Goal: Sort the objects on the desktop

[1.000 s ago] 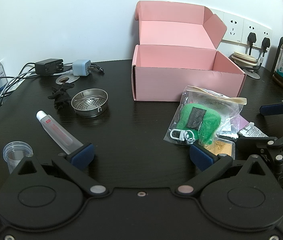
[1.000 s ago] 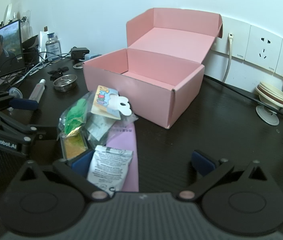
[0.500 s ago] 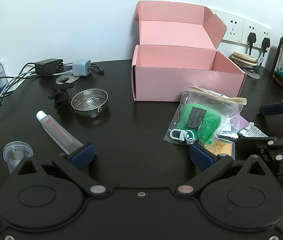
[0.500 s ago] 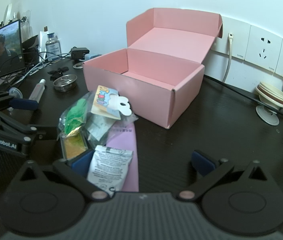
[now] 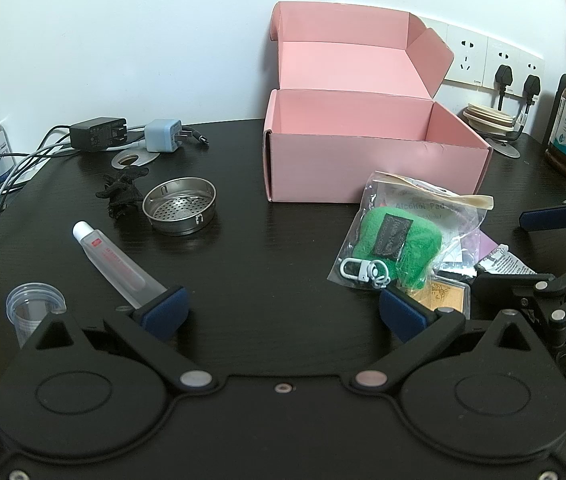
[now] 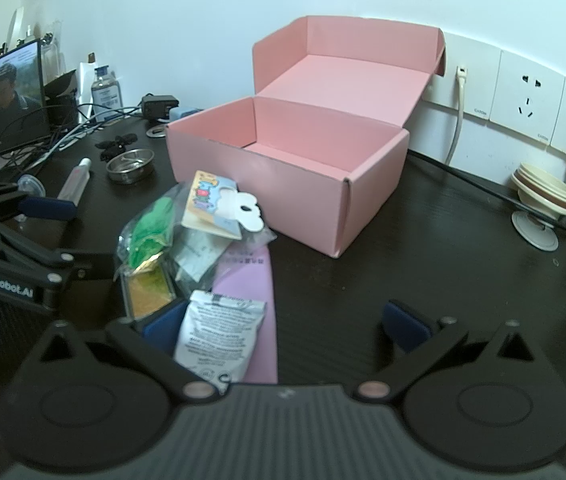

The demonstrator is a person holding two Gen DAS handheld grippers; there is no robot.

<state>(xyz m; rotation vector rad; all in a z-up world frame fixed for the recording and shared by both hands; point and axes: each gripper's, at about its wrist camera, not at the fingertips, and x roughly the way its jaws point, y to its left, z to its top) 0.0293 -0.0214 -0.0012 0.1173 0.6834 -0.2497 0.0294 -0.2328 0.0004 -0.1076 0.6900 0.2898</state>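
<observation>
An open pink cardboard box (image 5: pixel 375 172) stands empty at the back of the dark wooden surface (image 5: pixel 267 264), lid flap raised against the wall. In front of it lies a loose heap: a clear plastic bag holding a green felt pouch (image 5: pixel 397 246), a white printed foil sachet (image 6: pixel 219 336) and a long lilac packet (image 6: pixel 249 304). The right gripper (image 6: pixel 283 326) rests low with its jaws spread wide and empty; the sachet and lilac packet lie between and just ahead of its fingers, toward the left one, the packet's long axis running away toward the box. The left gripper (image 5: pixel 281 312) also has its jaws wide apart and empty, with a clear squeeze tube with a white cap (image 5: pixel 119 270) slanting against its left finger. The heap is nearer the right gripper, which is probably best placed to take the first piece.
</observation>
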